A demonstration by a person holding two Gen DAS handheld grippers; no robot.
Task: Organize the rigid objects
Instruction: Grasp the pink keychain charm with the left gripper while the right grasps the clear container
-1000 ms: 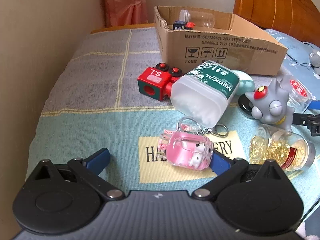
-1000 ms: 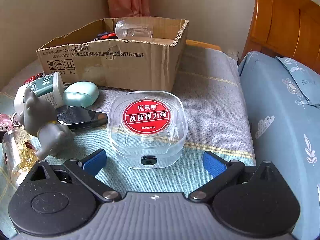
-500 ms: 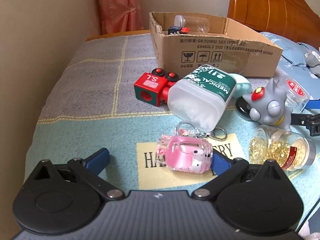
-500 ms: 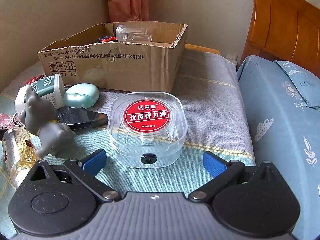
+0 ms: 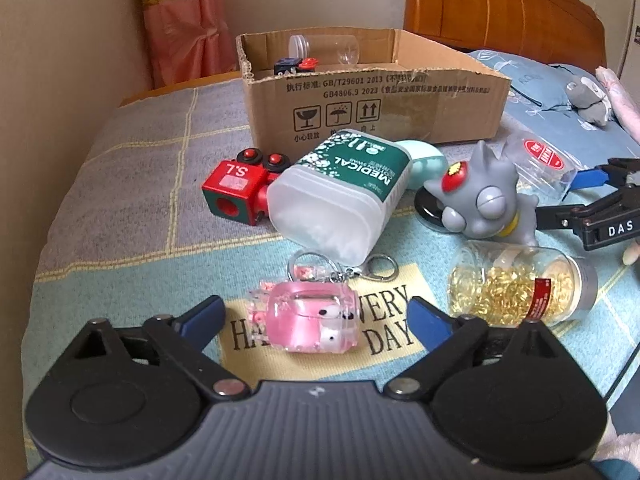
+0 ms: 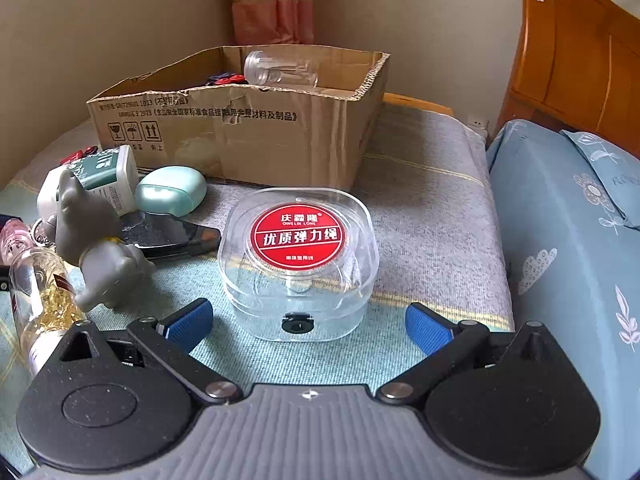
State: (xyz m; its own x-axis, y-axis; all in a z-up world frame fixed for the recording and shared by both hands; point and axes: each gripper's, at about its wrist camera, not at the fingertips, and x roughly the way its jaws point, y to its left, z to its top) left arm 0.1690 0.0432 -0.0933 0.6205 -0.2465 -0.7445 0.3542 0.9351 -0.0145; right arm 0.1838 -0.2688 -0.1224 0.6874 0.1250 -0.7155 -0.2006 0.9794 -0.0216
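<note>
My left gripper [image 5: 316, 316] is open, its blue pads either side of a pink keychain toy [image 5: 312, 320] lying on the bed cover, not touching it. My right gripper [image 6: 308, 320] is open, its pads flanking a clear plastic case with a red label [image 6: 298, 260]; that case also shows in the left wrist view [image 5: 540, 160]. A cardboard box [image 5: 372, 108] at the back holds a clear bottle [image 5: 324, 48] and a small toy; it also shows in the right wrist view [image 6: 240, 136].
Between box and grippers lie a red toy block [image 5: 236, 192], a white MEDICAL bottle [image 5: 340, 200], a mint case [image 6: 172, 190], a grey figurine [image 5: 480, 200], a jar of gold capsules [image 5: 520, 284] and a black flat object [image 6: 172, 234]. A blue pillow [image 6: 568, 240] lies right.
The left gripper has shifted right, so the pink keychain toy now sits centred between its pads. The right gripper has edged a little closer to the clear case.
</note>
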